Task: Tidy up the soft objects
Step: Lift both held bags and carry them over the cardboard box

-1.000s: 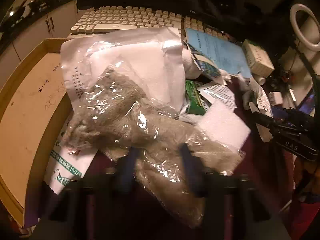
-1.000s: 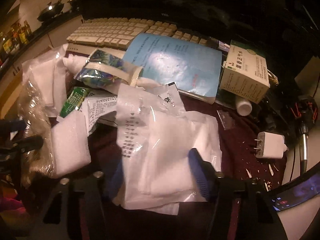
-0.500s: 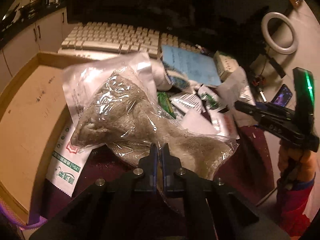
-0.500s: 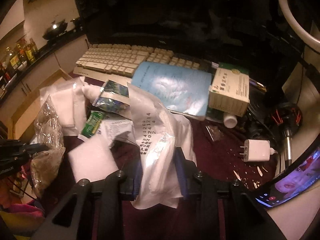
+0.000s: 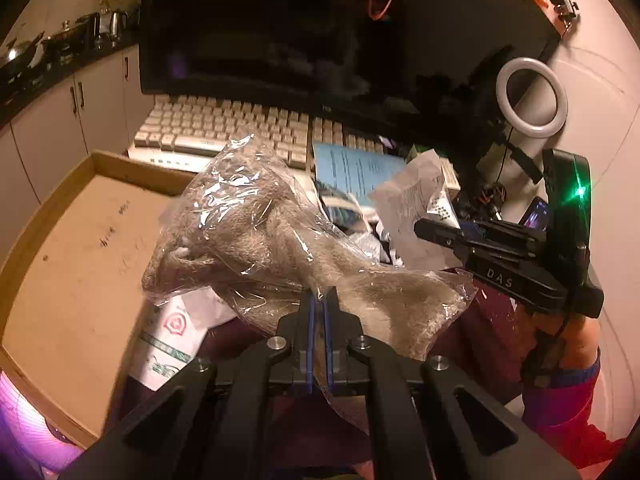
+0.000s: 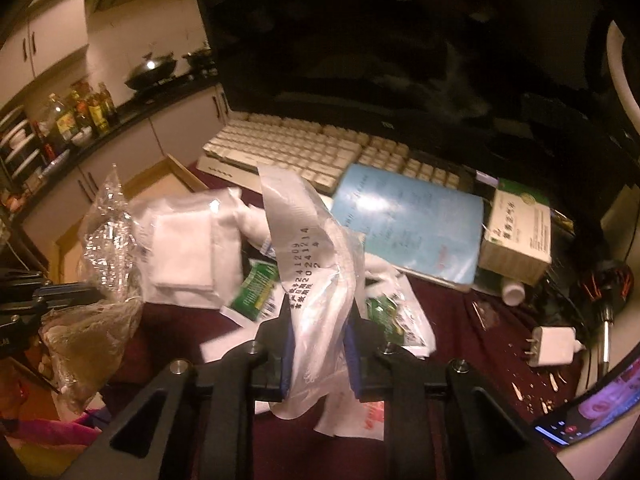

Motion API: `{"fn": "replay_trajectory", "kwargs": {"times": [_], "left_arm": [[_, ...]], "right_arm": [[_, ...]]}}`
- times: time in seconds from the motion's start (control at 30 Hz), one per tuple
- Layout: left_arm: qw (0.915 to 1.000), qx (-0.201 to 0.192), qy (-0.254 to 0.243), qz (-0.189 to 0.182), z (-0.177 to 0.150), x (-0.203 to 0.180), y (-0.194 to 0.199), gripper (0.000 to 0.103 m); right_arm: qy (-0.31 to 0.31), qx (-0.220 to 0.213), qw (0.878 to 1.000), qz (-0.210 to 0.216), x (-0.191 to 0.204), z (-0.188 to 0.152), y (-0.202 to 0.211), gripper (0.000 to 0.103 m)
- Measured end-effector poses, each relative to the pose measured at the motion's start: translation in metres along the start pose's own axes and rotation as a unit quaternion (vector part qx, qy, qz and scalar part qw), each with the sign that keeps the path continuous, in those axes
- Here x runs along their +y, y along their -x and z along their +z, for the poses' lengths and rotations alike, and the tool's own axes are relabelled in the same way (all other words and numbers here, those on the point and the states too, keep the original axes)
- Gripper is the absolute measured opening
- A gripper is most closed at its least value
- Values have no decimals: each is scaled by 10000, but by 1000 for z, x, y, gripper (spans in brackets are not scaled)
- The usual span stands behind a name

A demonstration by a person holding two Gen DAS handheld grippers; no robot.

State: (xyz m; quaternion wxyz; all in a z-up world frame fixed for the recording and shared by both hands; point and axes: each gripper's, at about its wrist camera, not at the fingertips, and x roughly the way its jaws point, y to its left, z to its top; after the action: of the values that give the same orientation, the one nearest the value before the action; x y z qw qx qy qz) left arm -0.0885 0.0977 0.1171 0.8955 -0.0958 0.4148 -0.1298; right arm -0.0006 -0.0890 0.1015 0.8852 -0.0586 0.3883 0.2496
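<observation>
My left gripper [image 5: 319, 300] is shut on a clear plastic bag of grey fluffy material [image 5: 272, 248] and holds it above the desk, beside the cardboard box [image 5: 72, 248]. The same bag shows at the left of the right wrist view [image 6: 100, 280]. My right gripper [image 6: 318, 320] is shut on a white plastic packet with printed numbers [image 6: 316, 264], lifted off the dark red cloth [image 6: 460, 320]. That packet and the right gripper [image 5: 424, 226] also show in the left wrist view. Another white packet [image 6: 188, 248] lies on the desk.
A white keyboard [image 6: 296, 148] and dark monitor [image 6: 400, 40] stand at the back. A blue booklet [image 6: 408, 220], medicine box [image 6: 516, 236], green sachets [image 6: 256, 288], white charger [image 6: 554, 346] and phone [image 6: 592, 412] lie around. A ring light [image 5: 532, 96] stands at the right.
Both grippers closed on their bags and lifted them. The grey bag rose off the desk toward the box side; the white packet came up, crumpled between the right fingers.
</observation>
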Motion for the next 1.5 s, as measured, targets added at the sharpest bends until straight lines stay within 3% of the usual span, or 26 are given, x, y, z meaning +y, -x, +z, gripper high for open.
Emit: {"fn": "replay_trajectory", "kwargs": {"times": [0.43,1.07,1.3,1.5], "left_arm": [[9988,-286,324,210,13,31,26,4],[9869,-389,1133,1083,28,122,39,4],[9800,-294,1413,1369,30,161,30,4],[9765,96,1623,1418,27,193,4,4]], "right_arm": [[206,-167,9994,237,12,19,6,20],[1018,-122,9892,1047,94,75,-37,21],[1317,-63,9814,1393,134,106,-66,21],[1545,88,9720,1766,174,128,-101,21]]}}
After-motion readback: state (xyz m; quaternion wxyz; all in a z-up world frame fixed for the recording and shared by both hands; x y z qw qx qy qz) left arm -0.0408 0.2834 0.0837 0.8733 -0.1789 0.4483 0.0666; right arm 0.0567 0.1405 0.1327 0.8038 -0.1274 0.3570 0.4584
